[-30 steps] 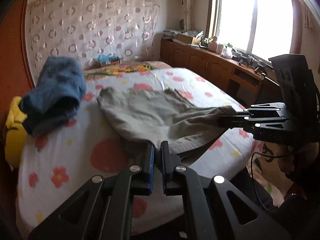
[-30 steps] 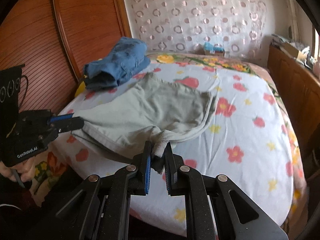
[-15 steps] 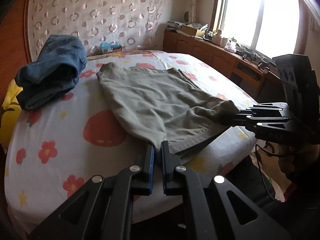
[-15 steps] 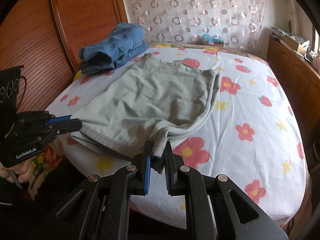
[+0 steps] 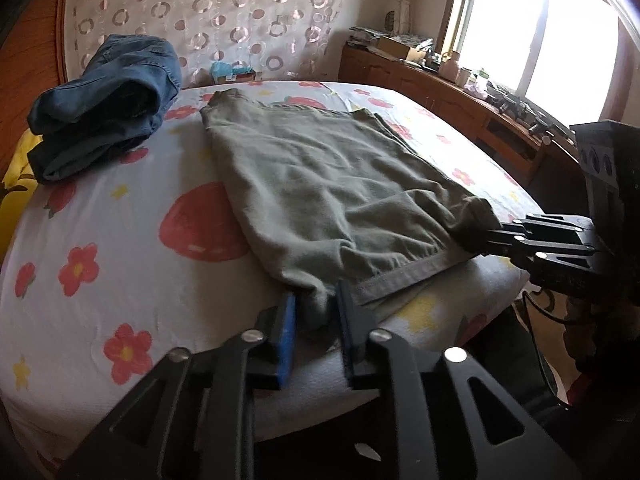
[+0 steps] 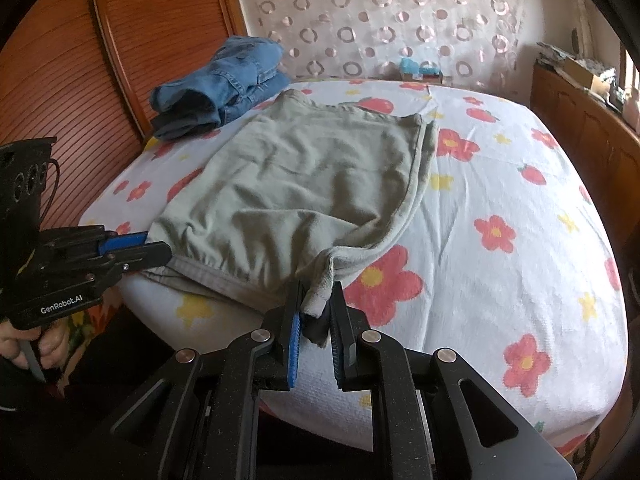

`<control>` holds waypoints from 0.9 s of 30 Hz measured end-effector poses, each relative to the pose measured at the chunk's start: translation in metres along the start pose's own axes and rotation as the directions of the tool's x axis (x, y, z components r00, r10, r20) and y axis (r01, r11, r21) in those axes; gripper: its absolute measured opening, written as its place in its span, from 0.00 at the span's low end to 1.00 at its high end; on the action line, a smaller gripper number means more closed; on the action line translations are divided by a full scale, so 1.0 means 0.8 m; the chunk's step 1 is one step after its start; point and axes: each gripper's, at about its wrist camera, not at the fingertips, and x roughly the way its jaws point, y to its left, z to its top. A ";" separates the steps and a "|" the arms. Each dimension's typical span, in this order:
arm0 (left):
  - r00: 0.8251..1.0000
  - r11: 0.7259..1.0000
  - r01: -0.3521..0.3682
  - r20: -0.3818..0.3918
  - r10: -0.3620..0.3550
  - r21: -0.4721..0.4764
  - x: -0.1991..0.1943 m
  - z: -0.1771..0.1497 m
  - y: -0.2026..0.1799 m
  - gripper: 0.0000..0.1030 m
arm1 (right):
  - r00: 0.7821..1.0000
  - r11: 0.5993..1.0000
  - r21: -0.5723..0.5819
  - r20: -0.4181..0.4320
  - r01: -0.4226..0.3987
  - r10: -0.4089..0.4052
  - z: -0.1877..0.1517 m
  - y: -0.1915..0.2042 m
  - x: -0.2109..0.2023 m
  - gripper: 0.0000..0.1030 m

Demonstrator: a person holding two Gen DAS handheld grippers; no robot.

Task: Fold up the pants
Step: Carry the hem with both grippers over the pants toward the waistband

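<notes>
The olive pants (image 5: 328, 184) have sunk from hanging to lying flat on the flowered bed (image 5: 120, 240). The left tool (image 5: 316, 320) has just been opening; the near-left corner sits loosely between its parted fingers. The right tool (image 6: 314, 316) stays narrow, pinching the near-right corner. Folded jeans (image 5: 104, 100) lie far left.

Folded blue jeans (image 5: 108, 96) on flowered bedsheet (image 5: 100, 240) (wooden headboard (image 6: 132, 40) behind)
</notes>
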 end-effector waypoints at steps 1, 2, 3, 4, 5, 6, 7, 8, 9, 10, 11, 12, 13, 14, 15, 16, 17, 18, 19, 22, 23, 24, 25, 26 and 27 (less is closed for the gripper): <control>1.000 1.000 -0.005 0.001 0.005 -0.008 0.000 0.000 0.001 0.28 | 1.000 1.000 0.002 0.001 -0.001 0.001 0.001 -0.001 0.000 0.10; 1.000 1.000 -0.001 0.004 0.001 -0.022 0.000 -0.001 0.005 0.31 | 1.000 1.000 0.003 0.002 -0.002 0.002 0.000 -0.001 0.000 0.10; 1.000 1.000 0.005 0.005 -0.005 -0.025 0.000 0.001 0.005 0.31 | 1.000 1.000 0.003 0.002 -0.002 0.002 -0.001 -0.002 -0.001 0.10; 1.000 1.000 0.010 0.005 -0.010 -0.025 0.000 0.000 0.006 0.32 | 1.000 1.000 0.003 0.002 -0.002 0.002 0.000 -0.002 0.000 0.10; 1.000 1.000 0.008 0.007 -0.008 -0.020 0.000 0.000 0.005 0.33 | 1.000 1.000 0.003 0.004 -0.003 0.003 -0.001 -0.002 0.000 0.11; 1.000 1.000 0.004 0.009 -0.004 -0.015 0.000 -0.001 0.004 0.33 | 1.000 1.000 0.005 0.004 -0.004 0.004 0.000 -0.002 0.000 0.11; 1.000 1.000 -0.001 0.013 0.001 -0.011 0.000 -0.001 0.002 0.34 | 1.000 1.000 0.009 0.006 -0.005 0.005 -0.001 -0.002 0.000 0.11; 1.000 1.000 -0.006 0.018 0.006 -0.009 0.000 -0.002 0.002 0.34 | 1.000 1.000 0.013 0.009 -0.006 0.006 -0.001 -0.003 0.000 0.12; 1.000 1.000 -0.007 0.023 0.007 -0.010 0.000 -0.002 0.002 0.34 | 1.000 1.000 0.018 0.013 -0.009 0.009 -0.002 -0.004 -0.001 0.12; 1.000 1.000 -0.007 0.028 0.007 -0.011 0.000 -0.003 0.002 0.34 | 1.000 1.000 0.022 0.016 -0.011 0.010 -0.003 -0.005 -0.001 0.12; 0.999 1.000 -0.006 0.034 0.007 -0.012 -0.001 -0.004 0.002 0.34 | 1.000 1.000 0.026 0.019 -0.013 0.012 -0.004 -0.005 -0.002 0.12; 0.999 1.000 -0.005 0.036 0.005 -0.013 -0.001 -0.004 0.002 0.34 | 1.000 0.999 0.031 0.024 -0.015 0.015 -0.005 -0.006 -0.003 0.12; 0.999 1.000 -0.002 0.037 0.003 -0.016 -0.001 -0.003 0.003 0.34 | 1.000 0.999 0.034 0.027 -0.017 0.016 -0.005 -0.006 -0.003 0.12; 0.999 1.000 0.001 0.036 0.000 -0.020 -0.001 -0.003 0.004 0.34 | 0.999 0.999 0.037 0.031 -0.020 0.019 -0.006 -0.007 -0.003 0.12; 0.999 1.000 0.003 0.035 -0.002 -0.021 -0.001 -0.003 0.005 0.34 | 0.999 0.999 0.040 0.033 -0.023 0.022 -0.006 -0.008 -0.004 0.14; 0.999 1.000 0.007 0.033 -0.007 -0.019 -0.002 -0.004 0.005 0.34 | 0.999 0.999 0.042 0.035 -0.024 0.022 -0.007 -0.009 -0.003 0.14; 0.999 1.000 0.008 0.033 -0.008 -0.014 -0.002 -0.004 0.004 0.34 | 0.999 0.999 0.046 0.036 -0.024 0.022 -0.007 -0.010 -0.004 0.15; 0.999 1.000 0.010 0.033 -0.010 -0.011 -0.002 -0.005 0.003 0.34 | 0.999 0.999 0.048 0.037 -0.025 0.024 -0.009 -0.012 -0.005 0.16; 0.999 1.000 0.017 0.034 -0.017 -0.005 -0.003 -0.006 0.001 0.31 | 0.999 0.999 0.047 0.037 -0.028 0.026 -0.009 -0.012 -0.005 0.16; 0.999 0.999 0.041 0.031 -0.041 0.002 -0.003 -0.007 -0.003 0.20 | 0.999 0.999 0.036 0.036 -0.028 0.026 -0.009 -0.012 -0.005 0.16; 0.998 0.999 0.044 0.033 -0.044 -0.001 -0.004 -0.007 -0.003 0.16 | 0.999 0.999 0.033 0.036 -0.030 0.028 -0.009 -0.012 -0.005 0.16; 0.998 0.999 0.048 0.035 -0.048 -0.004 -0.004 -0.006 -0.003 0.11 | 0.999 0.999 0.028 0.036 -0.034 0.033 -0.009 -0.012 -0.005 0.14; 0.998 0.999 0.050 0.036 -0.050 -0.010 -0.005 -0.006 -0.002 0.08 | 0.999 0.999 0.022 0.036 -0.039 0.038 -0.007 -0.011 -0.005 0.12; 0.998 0.998 0.057 0.039 -0.057 -0.011 -0.007 -0.005 -0.001 0.05 | 0.999 0.999 0.015 0.038 -0.039 0.039 -0.007 -0.010 -0.005 0.12; 0.997 0.998 0.065 0.044 -0.064 -0.011 -0.010 -0.004 -0.002 0.05 | 0.999 0.999 0.009 0.038 -0.038 0.038 -0.006 -0.009 -0.006 0.11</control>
